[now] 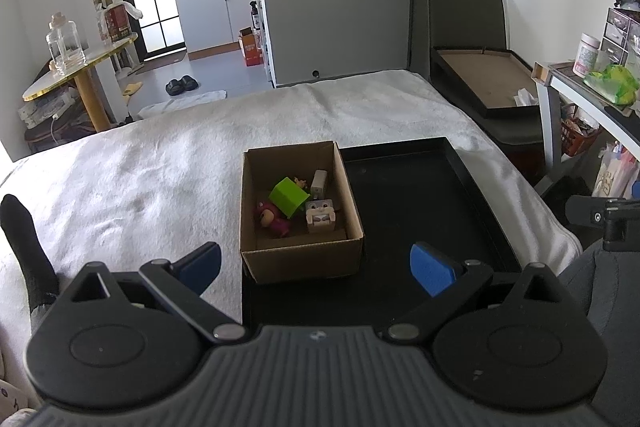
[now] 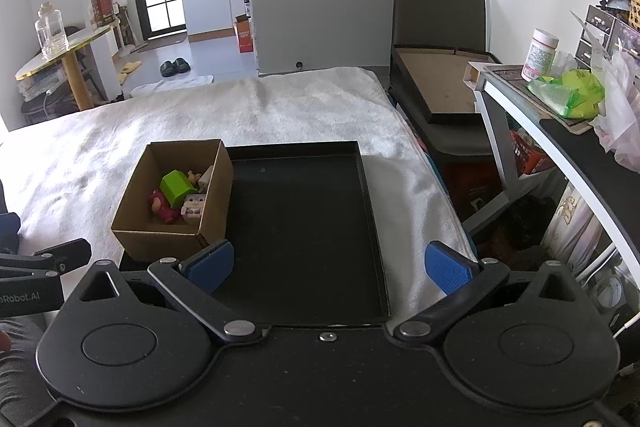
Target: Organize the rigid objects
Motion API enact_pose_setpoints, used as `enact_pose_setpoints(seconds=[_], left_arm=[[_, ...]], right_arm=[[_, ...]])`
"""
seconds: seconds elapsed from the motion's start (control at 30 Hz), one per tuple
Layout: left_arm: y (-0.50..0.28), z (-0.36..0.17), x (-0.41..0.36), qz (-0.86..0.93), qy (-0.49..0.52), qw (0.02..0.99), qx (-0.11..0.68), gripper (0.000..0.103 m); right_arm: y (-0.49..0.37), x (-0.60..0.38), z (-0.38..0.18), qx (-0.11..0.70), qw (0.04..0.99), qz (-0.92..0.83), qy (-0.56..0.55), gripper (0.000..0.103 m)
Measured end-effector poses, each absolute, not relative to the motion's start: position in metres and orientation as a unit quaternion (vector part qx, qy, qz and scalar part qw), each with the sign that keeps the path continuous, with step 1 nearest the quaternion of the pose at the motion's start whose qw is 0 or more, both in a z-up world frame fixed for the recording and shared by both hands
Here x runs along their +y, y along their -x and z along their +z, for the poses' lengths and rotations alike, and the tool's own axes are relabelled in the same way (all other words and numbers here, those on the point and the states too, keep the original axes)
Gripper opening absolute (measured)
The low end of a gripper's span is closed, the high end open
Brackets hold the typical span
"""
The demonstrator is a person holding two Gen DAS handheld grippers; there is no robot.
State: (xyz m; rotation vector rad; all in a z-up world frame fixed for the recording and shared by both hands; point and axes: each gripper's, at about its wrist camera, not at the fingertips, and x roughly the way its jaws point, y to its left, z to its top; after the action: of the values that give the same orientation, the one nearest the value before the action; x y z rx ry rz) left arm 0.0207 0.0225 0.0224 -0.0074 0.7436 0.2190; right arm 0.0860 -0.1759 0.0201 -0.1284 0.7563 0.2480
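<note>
An open cardboard box [image 1: 304, 259] [image 2: 160, 245] stands at the left end of a black tray [image 1: 404, 195] [image 2: 304, 227] on a white towel. Inside lie a green block [image 1: 289, 197] [image 2: 176, 188], a pink figure [image 1: 274, 221] [image 2: 162, 207], a grey rabbit cube [image 1: 320, 215] [image 2: 194, 207] and a beige block [image 1: 319, 183] [image 2: 207, 177]. My left gripper [image 1: 316, 265] is open and empty, just in front of the box. My right gripper [image 2: 328, 269] is open and empty, over the tray's near end.
The white towel [image 1: 160, 167] covers the bed. A grey chair with a brown-lined tray [image 2: 436, 87] stands at the far right. A cluttered desk [image 2: 560, 107] is on the right. A round table with a glass jar [image 1: 66, 45] stands at the far left.
</note>
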Motion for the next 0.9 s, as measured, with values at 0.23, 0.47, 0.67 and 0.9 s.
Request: enact_pose_setpoints(seconds=[0.23, 0.47, 0.67, 0.9], left_arm=[[-0.0206, 0.0223, 0.0212, 0.108, 0.001, 0.925, 0.364, 0.1], [-0.0211, 0.0221, 0.0213, 0.107, 0.0, 0.925, 0.364, 0.1], [-0.0212, 0.022, 0.0217, 0.107, -0.001, 0.925, 0.364, 0.1], [-0.0217, 0.0208, 0.0201, 0.104, -0.004, 0.925, 0.365, 0.1]], right_arm=[[-0.086, -0.1762, 0.0208, 0.369, 0.92, 0.12, 0.063, 0.103], [-0.0855, -0.1765, 0.0207, 0.368, 0.92, 0.12, 0.063, 0.103], [-0.085, -0.1771, 0.0209, 0.369, 0.92, 0.119, 0.063, 0.103], [-0.0848, -0.1774, 0.0204, 0.369, 0.92, 0.118, 0.063, 0.103]])
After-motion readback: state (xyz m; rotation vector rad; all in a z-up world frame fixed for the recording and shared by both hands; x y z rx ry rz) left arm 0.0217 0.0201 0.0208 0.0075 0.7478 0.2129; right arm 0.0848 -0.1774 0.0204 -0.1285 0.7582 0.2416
